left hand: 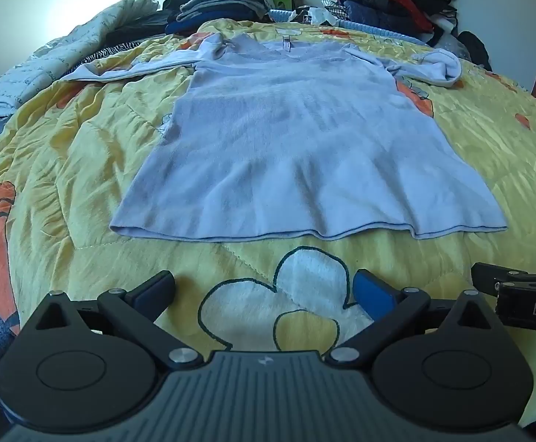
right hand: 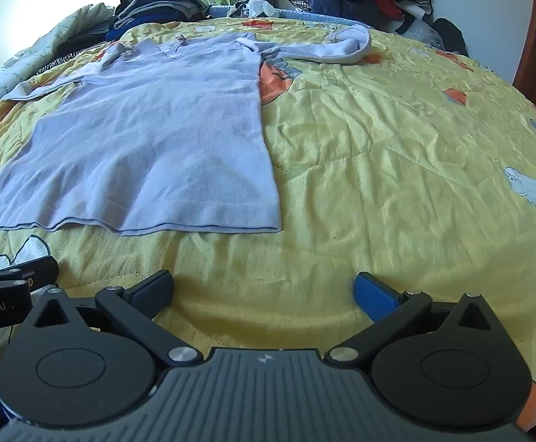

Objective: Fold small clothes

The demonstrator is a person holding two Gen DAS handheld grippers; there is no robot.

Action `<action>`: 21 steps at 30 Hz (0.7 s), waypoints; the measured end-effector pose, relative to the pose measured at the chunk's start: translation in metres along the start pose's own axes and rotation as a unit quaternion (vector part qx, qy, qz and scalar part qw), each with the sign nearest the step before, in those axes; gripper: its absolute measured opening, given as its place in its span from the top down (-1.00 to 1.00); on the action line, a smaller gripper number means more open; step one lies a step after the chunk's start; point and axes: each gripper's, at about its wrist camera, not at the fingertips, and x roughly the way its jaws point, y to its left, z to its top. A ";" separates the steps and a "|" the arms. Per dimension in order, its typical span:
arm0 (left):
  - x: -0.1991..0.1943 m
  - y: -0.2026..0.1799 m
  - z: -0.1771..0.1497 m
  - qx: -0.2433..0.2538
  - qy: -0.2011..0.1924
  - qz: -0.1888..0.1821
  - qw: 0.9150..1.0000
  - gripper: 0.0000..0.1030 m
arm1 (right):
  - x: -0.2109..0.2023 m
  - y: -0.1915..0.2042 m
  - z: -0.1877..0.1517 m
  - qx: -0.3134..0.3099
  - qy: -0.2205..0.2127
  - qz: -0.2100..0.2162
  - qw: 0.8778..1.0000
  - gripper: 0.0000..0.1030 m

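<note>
Yellow quilt (left hand: 65, 154) was spread across bed. Lilac knit top (left hand: 297, 140) was laid flat mid-quilt, hem toward near edge; judged light, soft, limp, best pinched at hem corners. Left gripper (left hand: 264, 287) and right gripper (right hand: 264, 287) were held wide, empty, short of hem.

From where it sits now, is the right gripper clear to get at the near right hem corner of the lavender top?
Probably yes. The right gripper is open and holds nothing, and only bare yellow quilt lies between it and the hem corner of the lavender top, ahead and slightly to its left. The left gripper sits off to the side.
</note>
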 end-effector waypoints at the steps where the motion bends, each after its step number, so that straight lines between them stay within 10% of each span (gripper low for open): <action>1: 0.001 0.000 0.001 -0.001 0.001 0.001 1.000 -1.00 | 0.000 0.000 0.000 0.000 -0.001 0.000 1.000 -1.00; 21: -0.004 0.000 -0.004 -0.002 -0.016 0.003 1.000 -1.00 | 0.001 -0.001 -0.003 0.000 -0.006 0.000 1.000 -1.00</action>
